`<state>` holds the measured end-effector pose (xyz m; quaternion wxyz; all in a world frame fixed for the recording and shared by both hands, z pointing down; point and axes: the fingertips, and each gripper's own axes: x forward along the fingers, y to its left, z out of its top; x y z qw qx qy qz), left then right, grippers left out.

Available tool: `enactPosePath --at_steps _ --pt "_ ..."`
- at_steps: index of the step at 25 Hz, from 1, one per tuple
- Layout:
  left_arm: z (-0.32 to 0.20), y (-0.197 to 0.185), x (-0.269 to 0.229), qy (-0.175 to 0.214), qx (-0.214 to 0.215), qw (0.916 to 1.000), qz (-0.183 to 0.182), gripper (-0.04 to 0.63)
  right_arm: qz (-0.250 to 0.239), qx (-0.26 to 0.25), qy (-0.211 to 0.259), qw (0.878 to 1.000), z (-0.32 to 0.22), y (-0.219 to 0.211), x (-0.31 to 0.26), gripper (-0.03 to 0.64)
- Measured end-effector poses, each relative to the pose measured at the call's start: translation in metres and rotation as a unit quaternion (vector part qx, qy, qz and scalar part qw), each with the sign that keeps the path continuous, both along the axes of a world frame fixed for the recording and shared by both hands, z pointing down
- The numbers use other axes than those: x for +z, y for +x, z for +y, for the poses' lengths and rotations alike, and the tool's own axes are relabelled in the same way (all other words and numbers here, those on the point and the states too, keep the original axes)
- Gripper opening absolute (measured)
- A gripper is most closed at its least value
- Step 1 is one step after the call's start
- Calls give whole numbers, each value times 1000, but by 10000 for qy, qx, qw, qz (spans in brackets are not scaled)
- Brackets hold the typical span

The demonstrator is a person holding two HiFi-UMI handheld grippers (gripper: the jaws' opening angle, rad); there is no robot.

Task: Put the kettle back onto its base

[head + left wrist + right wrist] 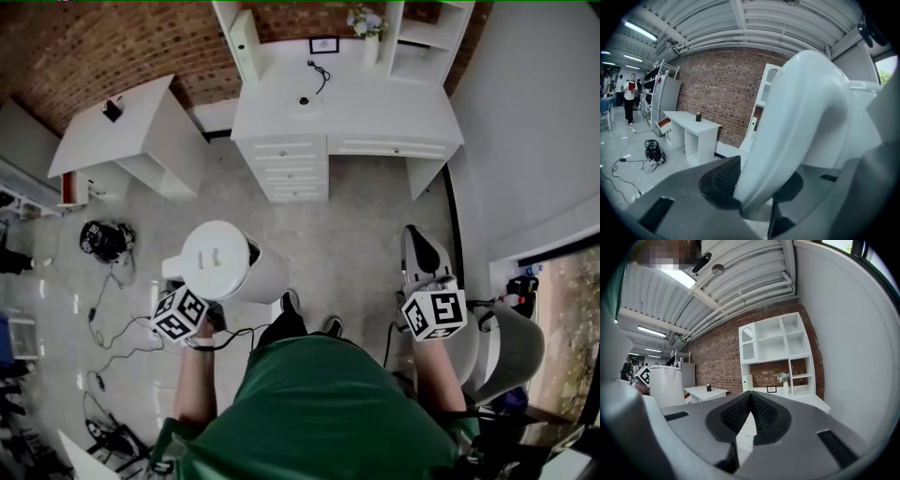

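So the white plastic electric kettle is up in the air on the left, roughly upright, lid on, over the grey floor and well apart from any furniture. The left gripper has it by the handle. Its dark ribbed pads are clenched on either side of the lower part of that curved white handle, so it's a proper grasp. The marker cube sits just near of the kettle.

The right gripper is over on the right, pointing level. Its jaws are pressed together at the tips with nothing in them.

The person in the green shirt stands at the near edge, black shoes showing just below the kettle.

At the far side there's a white desk with drawers and a white shelf unit on top, against a red brick wall. On the desktop there's a small round thing with a dark cord beside it, too small to tell what it is. A little vase of flowers and a small framed picture stand at the back.

Far left is a plain white side table. On the floor near it lie a black tangled bundle and loose black cables.
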<state>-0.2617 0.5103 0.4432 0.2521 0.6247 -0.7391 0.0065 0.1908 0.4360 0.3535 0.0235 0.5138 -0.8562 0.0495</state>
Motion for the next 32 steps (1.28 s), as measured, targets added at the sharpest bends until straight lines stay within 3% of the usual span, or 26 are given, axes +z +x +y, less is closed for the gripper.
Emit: enactPosePath --at_steps 9,17,24,32 --pt "-88 5 8 101 394 9992 -58 137 55 504 -332 9982 -53 10 20 21" --pt "-188 -55 3 331 483 9982 85 137 171 725 -268 9969 -128 -39 6 21" --pt "-258 -108 2 355 580 9977 -45 137 312 791 -397 9956 -181 -89 10 21" --pt "-297 -128 20 214 501 9981 286 137 466 770 -706 9934 -214 -107 25 21"
